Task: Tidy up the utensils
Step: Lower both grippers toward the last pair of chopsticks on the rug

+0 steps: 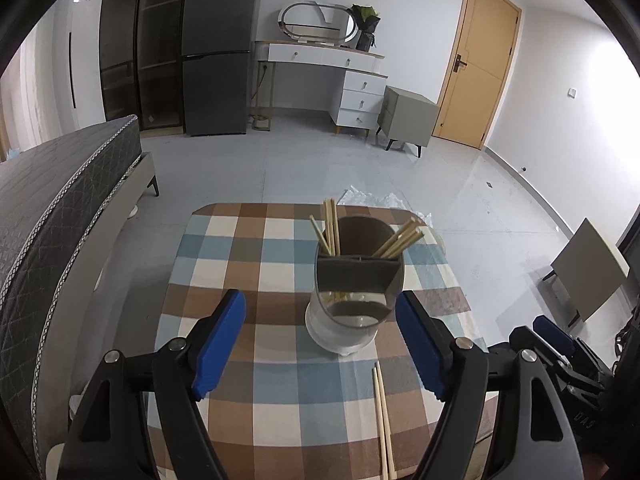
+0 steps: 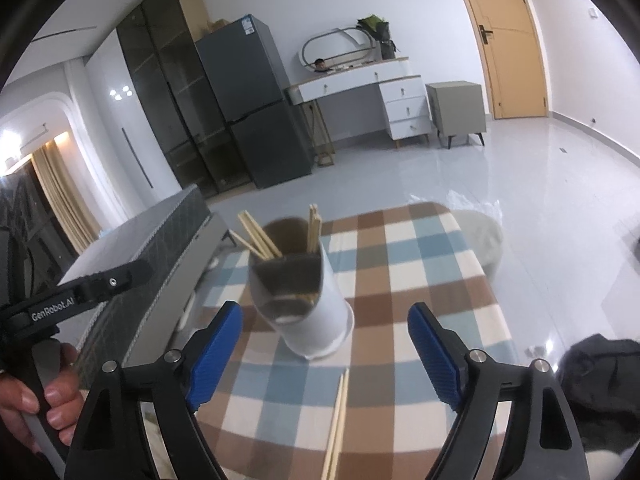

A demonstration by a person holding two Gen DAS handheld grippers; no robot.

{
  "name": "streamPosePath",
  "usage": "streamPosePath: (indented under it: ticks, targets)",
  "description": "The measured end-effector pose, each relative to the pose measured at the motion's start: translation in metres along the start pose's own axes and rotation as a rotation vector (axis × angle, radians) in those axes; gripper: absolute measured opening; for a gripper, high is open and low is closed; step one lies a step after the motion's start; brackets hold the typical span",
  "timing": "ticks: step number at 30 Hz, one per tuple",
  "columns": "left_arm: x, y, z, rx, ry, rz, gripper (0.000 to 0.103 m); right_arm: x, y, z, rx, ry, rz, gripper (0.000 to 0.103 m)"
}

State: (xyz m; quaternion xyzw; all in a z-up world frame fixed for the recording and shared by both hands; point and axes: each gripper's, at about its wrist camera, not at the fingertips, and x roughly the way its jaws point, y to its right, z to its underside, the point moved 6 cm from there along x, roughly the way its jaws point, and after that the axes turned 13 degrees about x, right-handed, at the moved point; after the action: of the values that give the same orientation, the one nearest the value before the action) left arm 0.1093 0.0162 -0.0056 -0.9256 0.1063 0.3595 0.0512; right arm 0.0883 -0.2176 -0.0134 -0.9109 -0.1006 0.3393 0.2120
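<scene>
On checked cloth (image 1: 248, 240), cylindrical holder (image 1: 352, 300), wooden chopsticks (image 1: 384, 412)

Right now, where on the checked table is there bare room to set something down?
The left half of the table, beside the utensil holder, is bare, and so is its far edge. It is tighter on the near side, where a pair of chopsticks lies in front of the holder.

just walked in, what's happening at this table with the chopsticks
A person is sorting chopsticks with a tool in each hand. Several already stand in the holder on the checked tablecloth. One loose pair lies in front of it. The left tool and right tool are both open and hold nothing.
</scene>
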Motion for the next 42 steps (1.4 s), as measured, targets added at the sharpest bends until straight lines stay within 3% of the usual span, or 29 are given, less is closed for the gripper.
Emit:
streamPosePath:
  ticks: [10,14,17,23,29,33,42]
  targets:
    - [0.012,0.000,0.039,-0.015,0.001,-0.031,0.081,0.019,0.023,0.041,0.012,-0.093,0.045,0.093]
    - [0.035,0.002,0.061,-0.038,-0.058,-0.022,0.081,0.027,0.029,0.053,-0.004,-0.125,0.068,0.094]
    - [0.047,0.003,0.068,-0.030,-0.076,-0.054,0.081,0.036,0.036,0.061,0.008,-0.157,0.080,0.094]
    - [0.072,0.003,0.082,-0.034,-0.112,-0.064,0.081,0.062,0.052,0.079,0.055,-0.271,0.109,0.094]
    - [0.101,-0.007,0.100,-0.058,-0.206,-0.079,0.081,0.084,0.058,0.093,0.057,-0.337,0.153,0.093]
    - [0.103,-0.011,0.096,-0.059,-0.184,-0.101,0.081,0.100,0.058,0.102,0.032,-0.393,0.176,0.083]
    - [0.105,-0.024,0.089,-0.162,-0.202,-0.035,0.081,0.134,0.057,0.117,-0.060,-0.453,0.254,0.062]
